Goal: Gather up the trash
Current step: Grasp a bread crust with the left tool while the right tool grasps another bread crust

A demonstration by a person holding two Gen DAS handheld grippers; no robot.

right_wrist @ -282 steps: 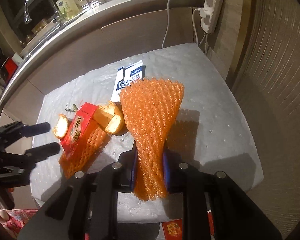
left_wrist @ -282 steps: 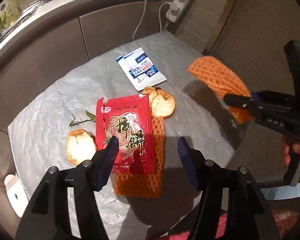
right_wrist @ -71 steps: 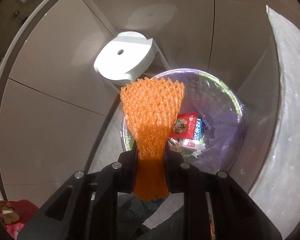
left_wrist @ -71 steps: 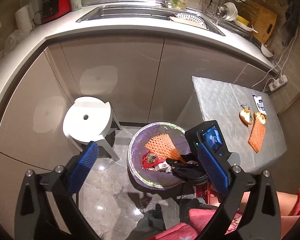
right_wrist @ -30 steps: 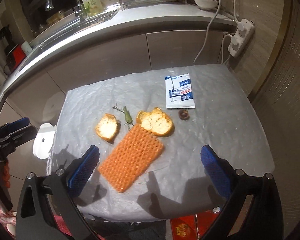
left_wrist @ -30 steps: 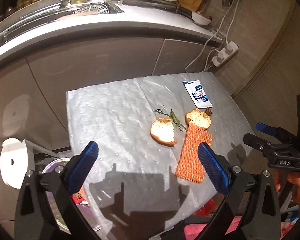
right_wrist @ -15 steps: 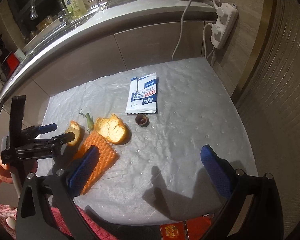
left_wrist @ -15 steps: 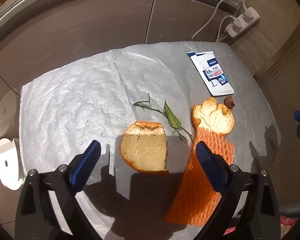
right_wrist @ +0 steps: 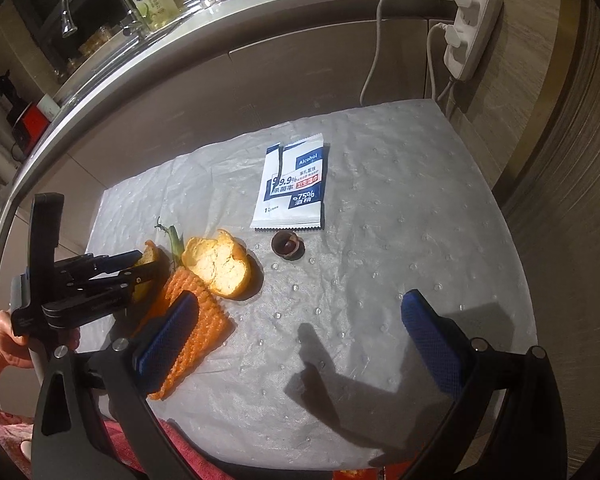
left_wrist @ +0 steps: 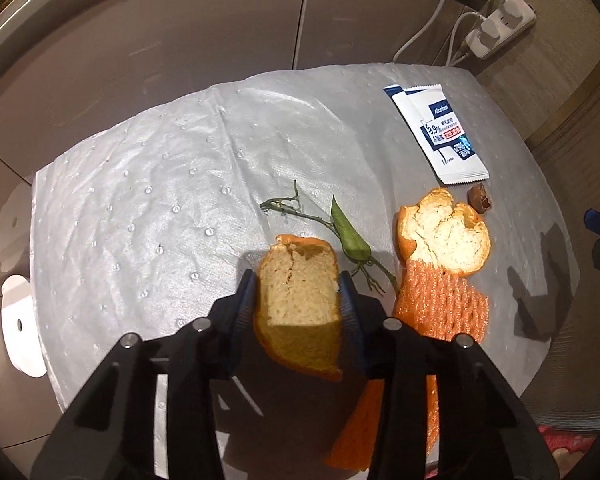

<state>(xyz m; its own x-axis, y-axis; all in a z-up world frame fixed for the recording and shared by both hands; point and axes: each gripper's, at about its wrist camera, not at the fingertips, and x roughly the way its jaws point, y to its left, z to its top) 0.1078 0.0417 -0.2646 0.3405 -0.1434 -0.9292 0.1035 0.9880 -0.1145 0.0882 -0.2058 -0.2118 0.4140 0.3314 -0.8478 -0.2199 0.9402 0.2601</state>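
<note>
A piece of orange peel, pith side up, lies on the silver-covered table. My left gripper is closing, and both blue pads touch the peel's sides; the right wrist view shows the same grip. A second peel rests on the top end of an orange foam net. Between the peels lies a green stem with a leaf. An alcohol wipe packet and a small brown shell lie further back. My right gripper hangs open above the table's front, with nothing between its pads.
A white power strip with cables hangs on the wall behind the table. A kitchen counter with a faucet and a soap bottle runs along the back. A white stool stands left of the table. A hand holds the left gripper.
My left gripper came down over the left peel and its jaws went from wide apart to gripping the peel's sides. The right gripper drifted slightly nearer to the table.
</note>
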